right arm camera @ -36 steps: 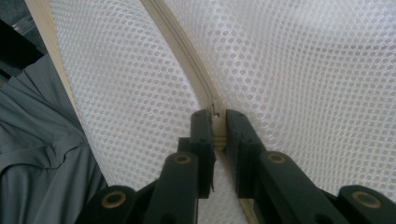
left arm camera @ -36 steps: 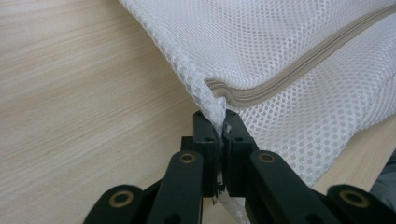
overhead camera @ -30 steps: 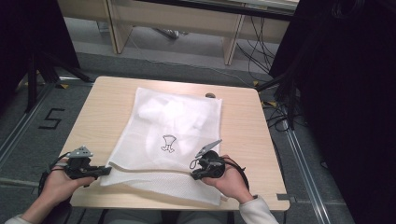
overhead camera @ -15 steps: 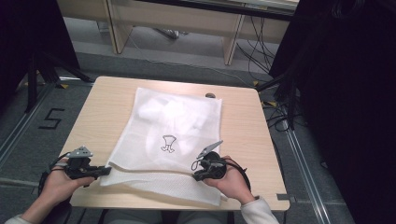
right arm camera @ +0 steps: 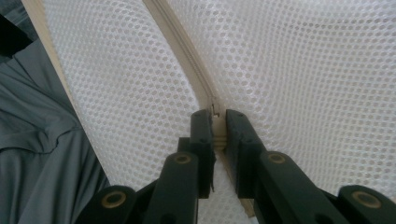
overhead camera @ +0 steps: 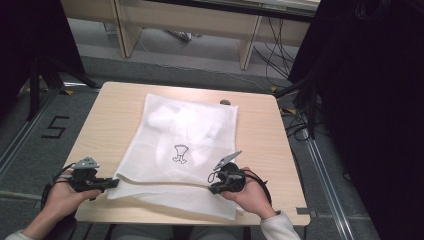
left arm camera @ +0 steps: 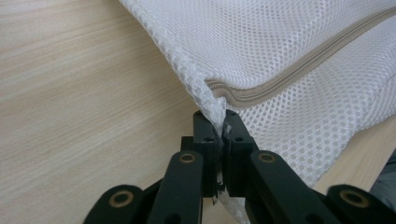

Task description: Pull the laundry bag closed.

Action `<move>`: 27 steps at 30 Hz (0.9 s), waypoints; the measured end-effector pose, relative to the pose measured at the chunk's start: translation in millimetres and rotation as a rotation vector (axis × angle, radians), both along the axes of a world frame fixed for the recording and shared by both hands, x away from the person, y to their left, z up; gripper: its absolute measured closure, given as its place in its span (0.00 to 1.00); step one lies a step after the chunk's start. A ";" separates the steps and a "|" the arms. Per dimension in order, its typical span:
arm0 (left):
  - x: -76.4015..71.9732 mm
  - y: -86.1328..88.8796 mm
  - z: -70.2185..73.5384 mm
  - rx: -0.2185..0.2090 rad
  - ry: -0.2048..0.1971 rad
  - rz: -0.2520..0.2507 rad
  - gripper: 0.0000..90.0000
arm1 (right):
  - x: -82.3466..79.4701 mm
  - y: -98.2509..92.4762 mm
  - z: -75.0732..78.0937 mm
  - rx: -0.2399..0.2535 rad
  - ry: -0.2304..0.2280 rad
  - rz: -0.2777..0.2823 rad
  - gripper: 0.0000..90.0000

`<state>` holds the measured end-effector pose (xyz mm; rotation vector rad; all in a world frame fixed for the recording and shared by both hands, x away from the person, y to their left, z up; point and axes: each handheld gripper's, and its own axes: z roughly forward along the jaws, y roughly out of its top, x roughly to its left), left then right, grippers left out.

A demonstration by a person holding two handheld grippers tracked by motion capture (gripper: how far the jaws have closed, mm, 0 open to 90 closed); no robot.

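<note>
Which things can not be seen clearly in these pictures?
- Contents of the mesh bag: high view, white shapes blurred by the mesh.
- Small dark thing at the bag's far edge: high view, too small.
- Zipper pull: right gripper view, hidden between the right hand-held gripper jaws.

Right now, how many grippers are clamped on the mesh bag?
2. The left gripper pinches the mesh bag at its near-left corner by the zipper end; the right gripper grips along the zipper on the bag's near-right side.

We see a light wooden table [overhead camera: 115,115] on a grey floor [overhead camera: 30,150] marked with a black 5 [overhead camera: 55,127]; cables [overhead camera: 280,55] trail beyond its far edge, near wooden furniture legs [overhead camera: 248,47].
</note>
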<state>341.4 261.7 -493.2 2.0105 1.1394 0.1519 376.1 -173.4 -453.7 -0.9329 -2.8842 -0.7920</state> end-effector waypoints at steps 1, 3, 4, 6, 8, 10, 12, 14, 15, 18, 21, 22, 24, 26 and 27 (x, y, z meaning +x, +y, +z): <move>-0.2 -0.8 -1.1 -0.013 -0.012 0.011 0.95 | 0.2 -1.0 0.8 -0.005 0.000 0.003 0.91; 0.2 -0.1 -0.3 -0.001 0.001 -0.001 0.95 | 0.0 -3.1 0.6 -0.009 0.005 0.000 0.91; 0.1 -0.4 -0.5 0.000 -0.002 0.000 0.95 | 0.2 -3.9 0.2 -0.007 0.006 0.003 0.91; 0.1 -0.3 -0.6 -0.001 -0.004 0.003 0.95 | 0.1 -5.4 -0.7 -0.026 0.014 -0.002 0.91; 0.1 -0.5 -0.7 0.000 -0.007 0.002 0.95 | 0.6 -6.1 -1.3 -0.020 0.015 0.008 0.91; -0.2 -2.3 -1.6 -0.019 -0.011 0.019 0.95 | -0.3 -7.7 -0.7 -0.030 0.017 0.002 0.91; -0.3 -2.5 -1.6 -0.017 -0.011 0.020 0.95 | -0.2 -8.0 -0.8 -0.031 0.016 0.006 0.91; 0.3 -0.2 -0.4 0.007 -0.001 -0.001 0.95 | -0.3 -8.8 -1.0 -0.043 0.017 0.008 0.91; 0.2 -0.5 -0.7 -0.001 -0.002 0.002 0.95 | -0.3 -8.8 -1.0 -0.043 0.017 0.008 0.91; 0.0 -1.5 -1.1 -0.010 -0.005 0.011 0.95 | -0.1 -11.0 -0.6 -0.055 0.022 0.004 0.91; 0.5 0.3 -0.7 0.004 0.002 0.006 0.95 | 0.2 -16.3 -2.9 -0.080 0.025 -0.009 0.91; 0.4 -0.7 -1.2 -0.010 0.001 0.017 0.95 | 0.0 -18.9 -3.3 -0.081 0.028 -0.014 0.91; 0.6 0.1 -1.4 0.001 -0.003 0.014 0.95 | -1.2 -21.5 -3.0 -0.081 0.038 -0.030 0.91; 0.6 -0.5 -2.1 0.001 -0.009 0.015 0.95 | -3.1 -28.8 -5.0 -0.078 0.036 -0.040 0.91; 0.6 -0.7 -2.3 0.000 -0.009 0.017 0.95 | -3.1 -28.8 -5.0 -0.078 0.036 -0.040 0.91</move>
